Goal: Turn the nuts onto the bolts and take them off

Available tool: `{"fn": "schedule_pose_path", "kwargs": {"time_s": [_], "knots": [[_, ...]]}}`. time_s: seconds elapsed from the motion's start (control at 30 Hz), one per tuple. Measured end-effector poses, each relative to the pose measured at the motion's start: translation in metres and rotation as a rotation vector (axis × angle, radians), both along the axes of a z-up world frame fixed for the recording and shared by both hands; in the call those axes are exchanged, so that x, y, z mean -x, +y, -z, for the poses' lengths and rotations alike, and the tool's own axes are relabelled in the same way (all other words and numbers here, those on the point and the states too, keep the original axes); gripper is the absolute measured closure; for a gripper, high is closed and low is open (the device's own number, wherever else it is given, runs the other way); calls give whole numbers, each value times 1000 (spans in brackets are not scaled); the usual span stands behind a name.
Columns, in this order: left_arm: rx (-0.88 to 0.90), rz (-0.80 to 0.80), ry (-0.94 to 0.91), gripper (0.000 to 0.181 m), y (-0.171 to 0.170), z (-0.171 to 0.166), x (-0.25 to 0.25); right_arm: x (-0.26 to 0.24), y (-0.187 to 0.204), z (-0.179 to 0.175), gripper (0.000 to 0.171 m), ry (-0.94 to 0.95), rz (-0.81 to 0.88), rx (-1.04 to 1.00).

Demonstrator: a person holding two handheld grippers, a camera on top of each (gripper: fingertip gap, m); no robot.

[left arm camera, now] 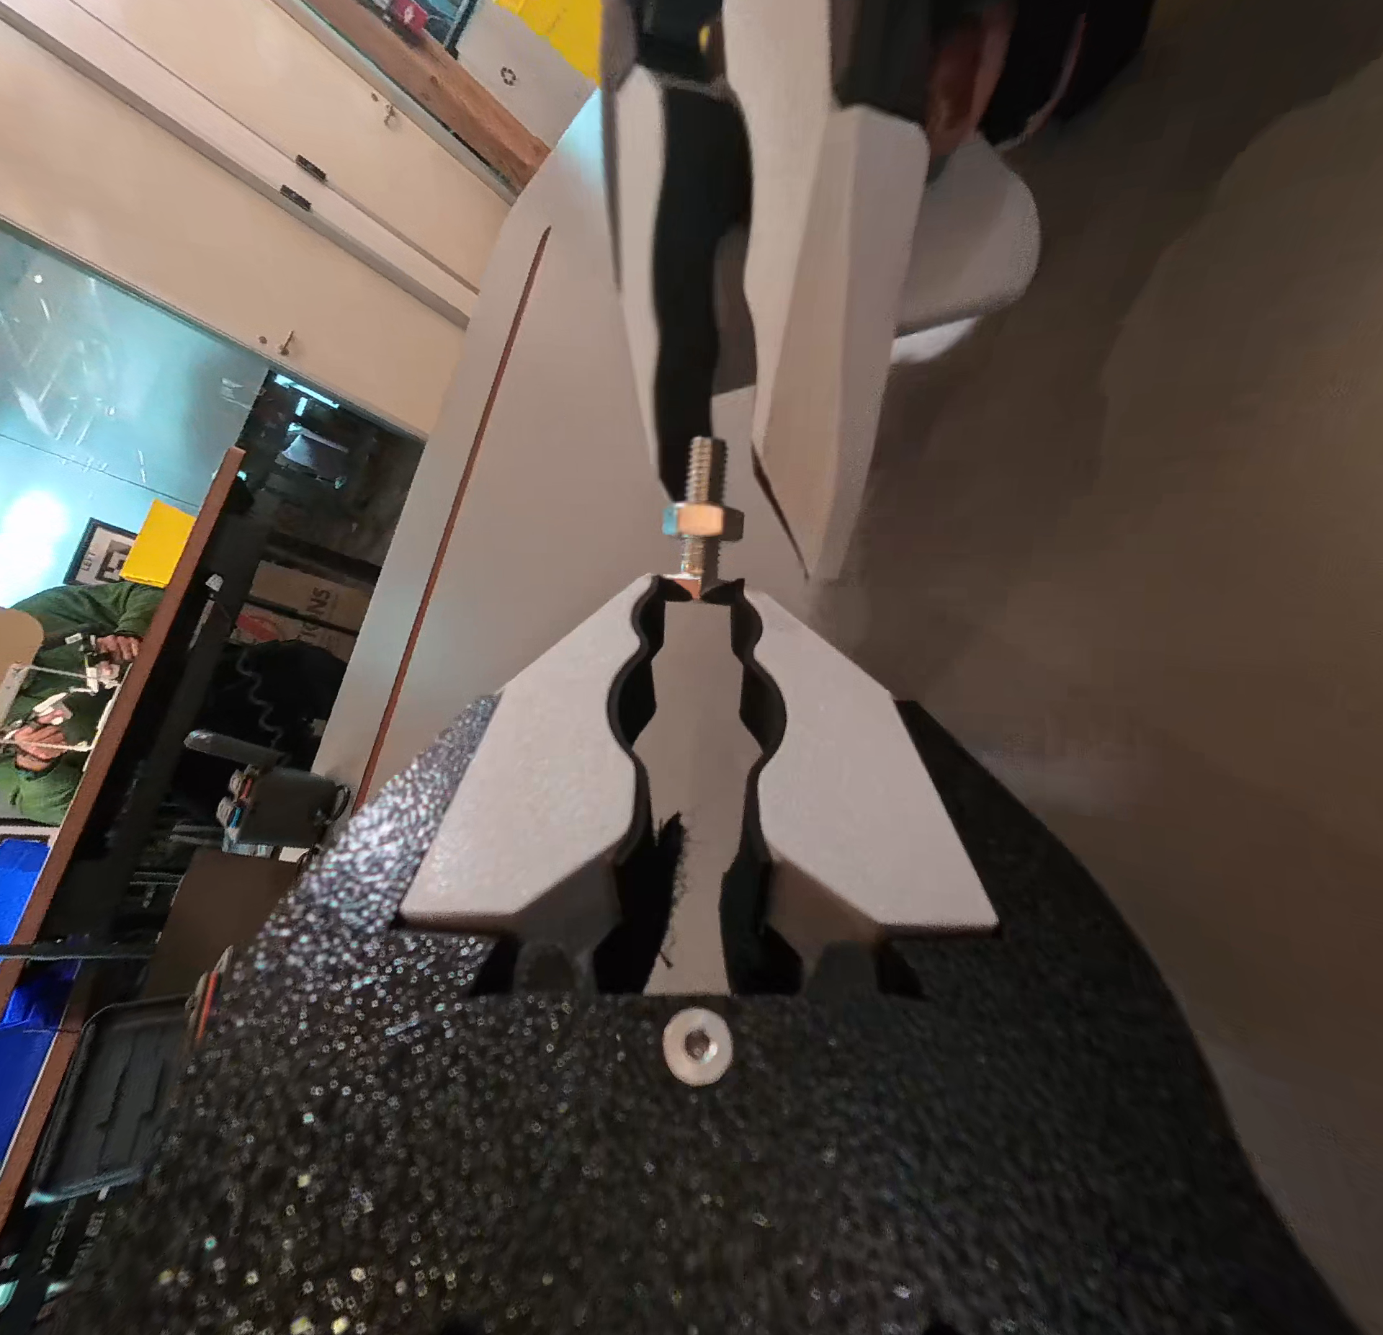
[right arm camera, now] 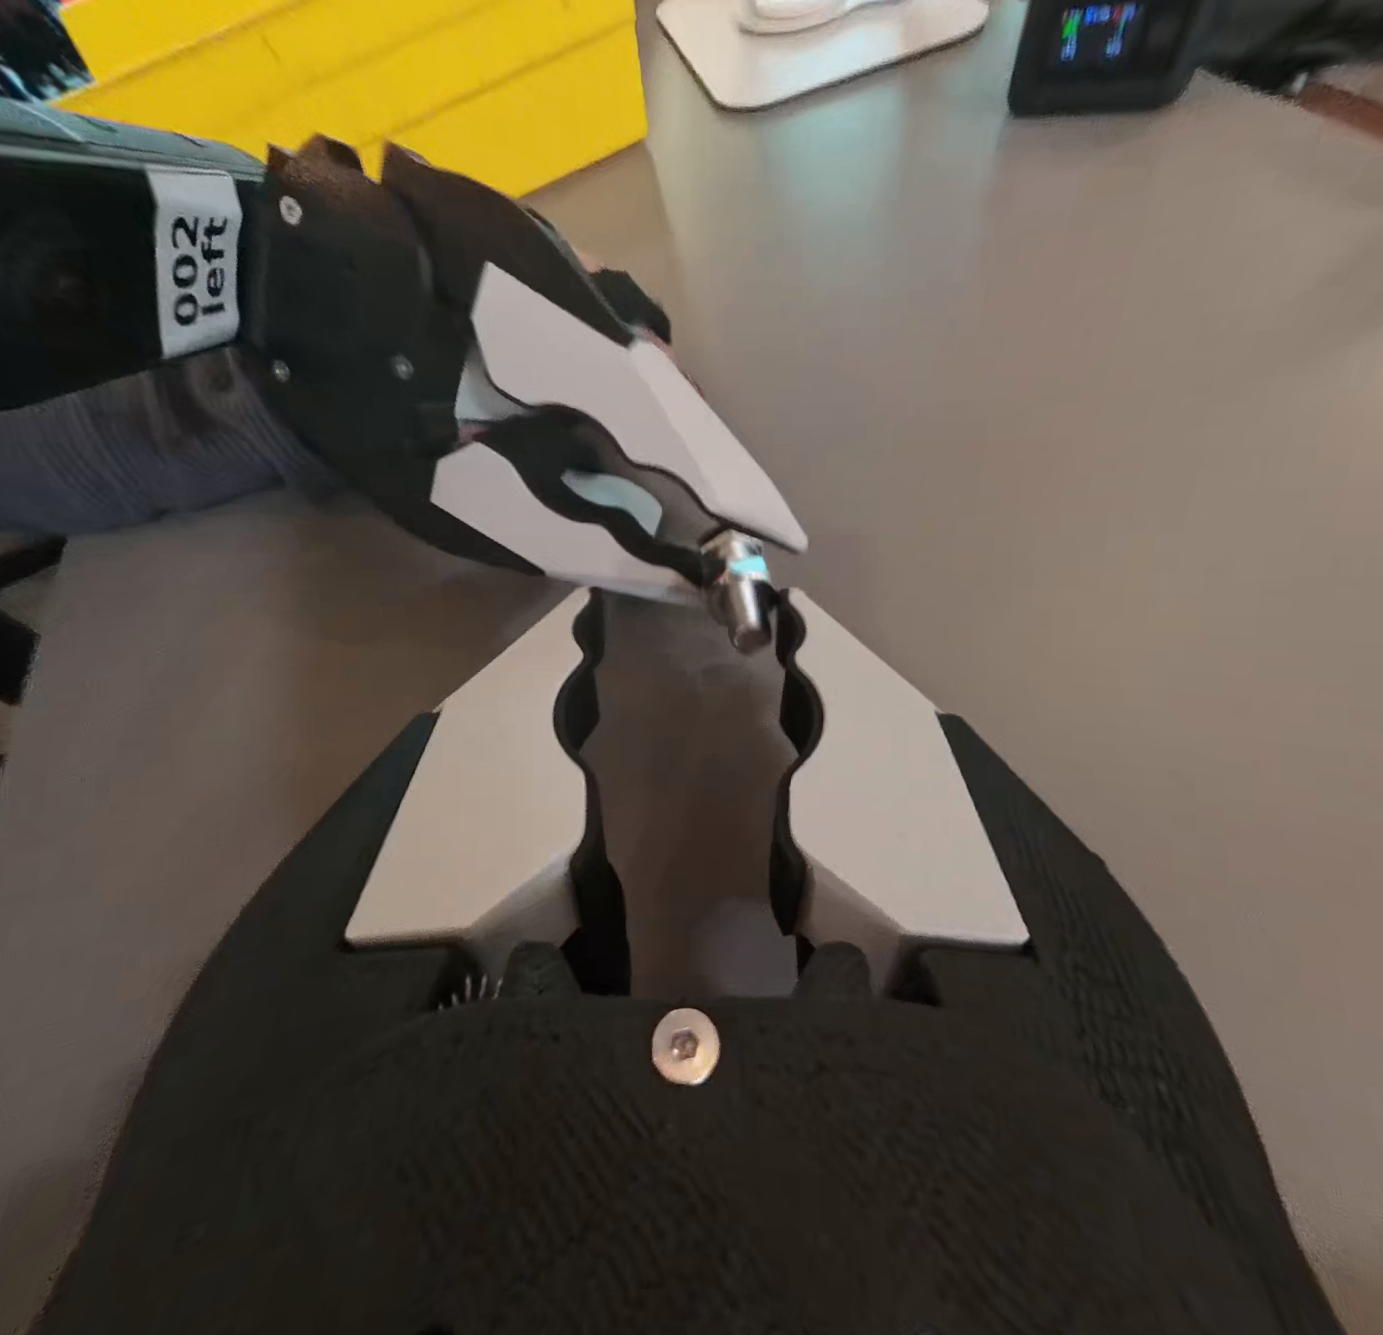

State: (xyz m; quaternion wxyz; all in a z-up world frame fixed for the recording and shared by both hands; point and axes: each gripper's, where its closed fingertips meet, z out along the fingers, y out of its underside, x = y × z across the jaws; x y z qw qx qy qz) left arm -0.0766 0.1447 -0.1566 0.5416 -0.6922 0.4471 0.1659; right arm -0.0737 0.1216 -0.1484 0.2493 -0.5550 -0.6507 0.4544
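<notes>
My left gripper is shut on the head of a silver bolt, which points away from it. A silver hex nut sits partway along the thread. My right gripper is open, and its fingers stand on either side of the bolt's free end without closing on it. The nut lies just past the right gripper's fingertips, nearer its right finger. In the right wrist view the left gripper comes in from the left, low over the grey table. In the left wrist view the right gripper reaches in from the top.
A yellow box stands at the back left of the table. A white tray with a clear object stands at the back, with a black device with a small screen to its right. A person in green sits far off. The tips of both grippers are at nearly the same place.
</notes>
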Motion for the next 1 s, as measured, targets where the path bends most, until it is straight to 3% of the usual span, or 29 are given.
{"fn": "schedule_pose_path", "kwargs": {"time_s": [0.03, 0.13, 0.33, 0.53, 0.63, 0.73, 0.8, 0.9, 1.0], "knots": [[6, -3, 10, 166, 0, 2, 0, 3, -2, -5, 123, 46, -5, -49], [10, -4, -17, 166, 1, 1, 1, 6, -9, -27, 135, 221, -32, -173], [33, 3, -93, 166, 1, 0, 2, -1, 12, 8, 131, -32, 44, -106], [31, -2, -83, 166, 1, 0, 2, 9, -9, -26, 133, 222, -20, -260], [30, -2, -70, 166, 2, 1, 2, 2, 17, -5, 137, 68, 71, -234], [31, 2, -40, 166, 1, 2, 1, -3, 11, 8, 137, -24, 36, -122], [32, 3, -22, 166, 1, 3, 1, 6, 2, -6, 130, 64, 18, -158], [33, -2, -24, 165, 2, 3, 1, 8, -25, -39, 141, 286, -82, -258], [31, 0, -41, 165, 2, 2, 2, 2, 12, -16, 139, 124, 41, -282]]}}
